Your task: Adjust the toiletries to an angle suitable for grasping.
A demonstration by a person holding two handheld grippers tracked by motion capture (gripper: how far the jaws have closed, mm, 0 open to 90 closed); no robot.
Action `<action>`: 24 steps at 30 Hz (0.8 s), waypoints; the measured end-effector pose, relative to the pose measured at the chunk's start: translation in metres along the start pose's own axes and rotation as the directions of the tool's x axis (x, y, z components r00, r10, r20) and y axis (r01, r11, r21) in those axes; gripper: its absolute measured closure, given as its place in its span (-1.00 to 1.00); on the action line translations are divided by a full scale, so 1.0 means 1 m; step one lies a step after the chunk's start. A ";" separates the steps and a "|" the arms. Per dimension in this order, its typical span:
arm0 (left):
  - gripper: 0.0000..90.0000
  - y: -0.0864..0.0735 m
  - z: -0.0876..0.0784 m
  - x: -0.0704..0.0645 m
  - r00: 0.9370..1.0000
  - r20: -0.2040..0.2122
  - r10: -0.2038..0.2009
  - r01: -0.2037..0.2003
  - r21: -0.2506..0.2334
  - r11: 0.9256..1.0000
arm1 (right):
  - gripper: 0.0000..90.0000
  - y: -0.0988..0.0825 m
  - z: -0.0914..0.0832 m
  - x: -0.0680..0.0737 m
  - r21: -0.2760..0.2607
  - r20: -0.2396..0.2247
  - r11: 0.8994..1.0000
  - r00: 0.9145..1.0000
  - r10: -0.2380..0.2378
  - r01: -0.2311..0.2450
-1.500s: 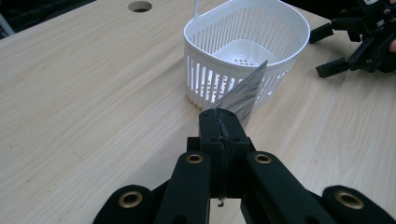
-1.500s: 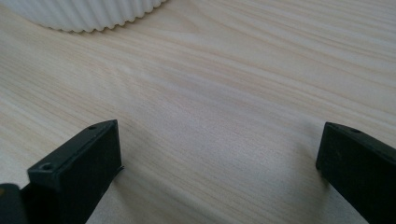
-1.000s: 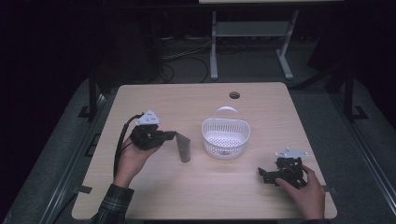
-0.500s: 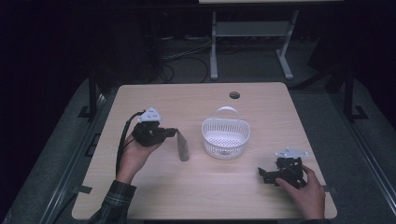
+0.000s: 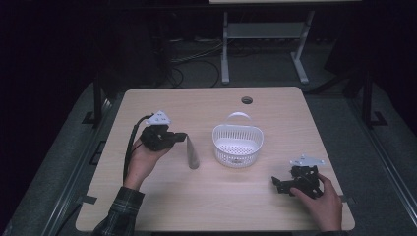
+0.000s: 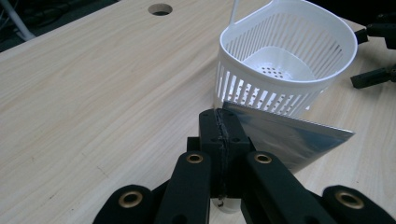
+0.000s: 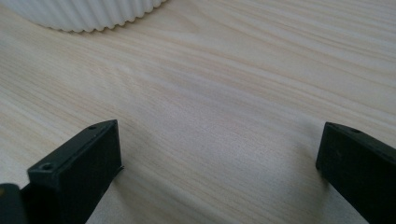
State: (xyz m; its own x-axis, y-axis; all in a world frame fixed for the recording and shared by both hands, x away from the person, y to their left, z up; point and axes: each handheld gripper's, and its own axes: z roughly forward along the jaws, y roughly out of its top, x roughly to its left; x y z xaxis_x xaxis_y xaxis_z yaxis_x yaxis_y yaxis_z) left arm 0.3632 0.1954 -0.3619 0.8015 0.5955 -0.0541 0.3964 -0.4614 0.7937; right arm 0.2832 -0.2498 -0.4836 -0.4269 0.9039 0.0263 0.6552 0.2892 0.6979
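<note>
Just plain silver pouch [image 6: 285, 135] in left tool [image 6: 223, 135], lettering unreadable.

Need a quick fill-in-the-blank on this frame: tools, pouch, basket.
The left tool is shut on the silver ____.
The white basket on the table contains ____.
The right tool rests with its jaws ____.

Missing words: pouch; nothing; open

A dim lab: bare table [image 5: 206, 103], loose floor cables [image 5: 196, 54] (tangled).
</note>
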 end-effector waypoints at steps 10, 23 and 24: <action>0.46 -0.004 -0.016 -0.002 1.000 0.025 0.001 0.000 -0.023 1.000 | -1.00 0.000 0.000 0.000 0.000 -0.002 1.000 1.000 0.003 -0.003; -0.52 -0.007 -0.018 -0.006 0.994 0.093 0.057 -0.055 -0.028 0.998 | -1.00 0.000 0.000 0.000 0.000 -0.002 1.000 1.000 0.001 -0.001; -0.59 -0.007 -0.017 -0.007 0.993 0.097 0.065 -0.062 -0.029 0.998 | -1.00 0.000 0.000 0.000 0.001 -0.002 1.000 1.000 0.002 -0.002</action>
State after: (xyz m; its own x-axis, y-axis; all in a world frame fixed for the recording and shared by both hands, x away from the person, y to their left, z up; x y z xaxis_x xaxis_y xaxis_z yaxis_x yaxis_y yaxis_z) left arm 0.3473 0.2060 -0.3566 0.8653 0.4976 -0.0610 0.3323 -0.4782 0.8130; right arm 0.2831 -0.2498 -0.4835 -0.4273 0.9036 0.0292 0.6563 0.2878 0.6974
